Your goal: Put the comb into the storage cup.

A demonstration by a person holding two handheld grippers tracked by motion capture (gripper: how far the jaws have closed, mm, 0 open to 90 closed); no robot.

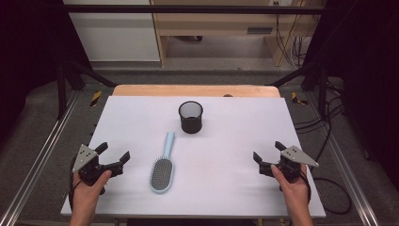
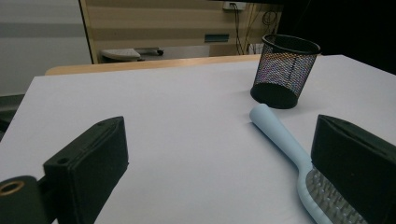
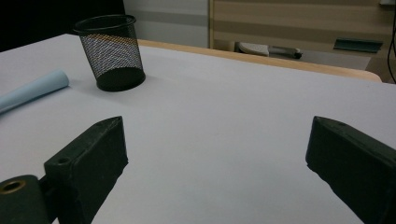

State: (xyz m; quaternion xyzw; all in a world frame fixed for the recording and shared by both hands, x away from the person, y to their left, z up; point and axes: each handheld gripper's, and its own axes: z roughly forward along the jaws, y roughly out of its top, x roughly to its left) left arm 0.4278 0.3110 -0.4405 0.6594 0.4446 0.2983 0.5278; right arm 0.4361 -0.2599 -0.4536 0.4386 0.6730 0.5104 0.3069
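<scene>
A: White table top (image 1: 141,117) on a wooden bench, dark frame rails either side, cables on the floor beyond. The hairbrush (image 1: 163,168) is the thing in play: pale blue, lying flat, bristles up, head toward the person, handle tip aimed at the mesh cup (image 1: 191,117).

B: How close is brush to cup?

A: Handle end sits near the cup's base, not touching. Cup is upright and looks empty, just past the handle. Reads like a brush-into-cup setup; the handle already points the way it would travel.

B: Grippers?

A: Left gripper (image 1: 113,158) is just to the left of the brush head, jaws spread wide, nothing between them. In the left gripper view the brush (image 2: 285,140) runs past its far jaw toward the cup (image 2: 285,70), so it's lined up beside the brush, not on it. Right gripper (image 1: 267,157) is well off on the far side of the brush, jaws also spread, holding nothing, bare table between them in the right gripper view.

B: So why flanking?

A: My read: a ready stance. Left is the nearer one for the pick; right stays clear.
</scene>
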